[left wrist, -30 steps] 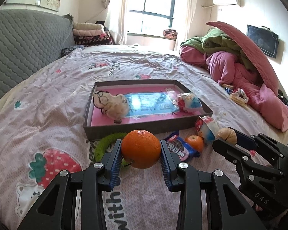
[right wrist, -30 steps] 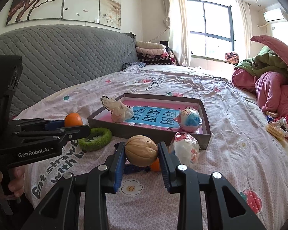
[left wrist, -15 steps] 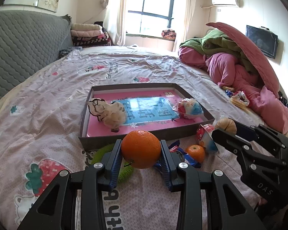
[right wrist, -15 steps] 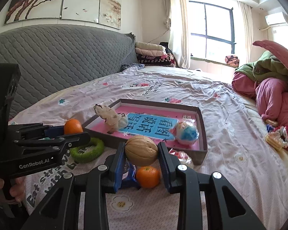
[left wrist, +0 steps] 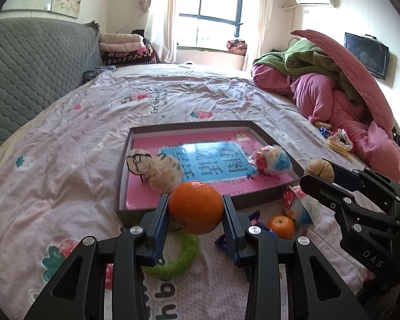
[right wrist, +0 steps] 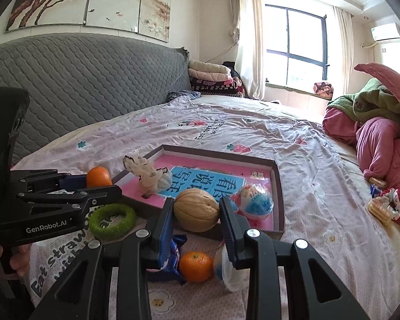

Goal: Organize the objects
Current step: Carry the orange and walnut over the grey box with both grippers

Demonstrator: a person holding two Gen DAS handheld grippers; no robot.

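My left gripper (left wrist: 196, 213) is shut on an orange (left wrist: 196, 207) and holds it above the near edge of the shallow pink-lined box (left wrist: 189, 126). My right gripper (right wrist: 196, 212) is shut on a walnut (right wrist: 196, 210), also above the box's (right wrist: 278, 184) near edge. In the box lie a white net bag (left wrist: 160, 169) and a red-blue wrapped snack (left wrist: 272, 158). On the bed in front of the box lie a green ring (left wrist: 178, 256), a small orange (left wrist: 281, 226), a blue wrapper (right wrist: 173, 253) and a white packet (left wrist: 301, 208).
The bed sheet (left wrist: 66, 160) spreads around the box. A heap of pink and green bedding (left wrist: 333, 93) lies at the right. A grey padded headboard (right wrist: 80, 85) stands at the left. A small snack bundle (right wrist: 384, 208) lies near the bedding.
Both grippers have lifted and moved forward toward the box, each keeping its fruit. The items on the bed now lie lower in both views.
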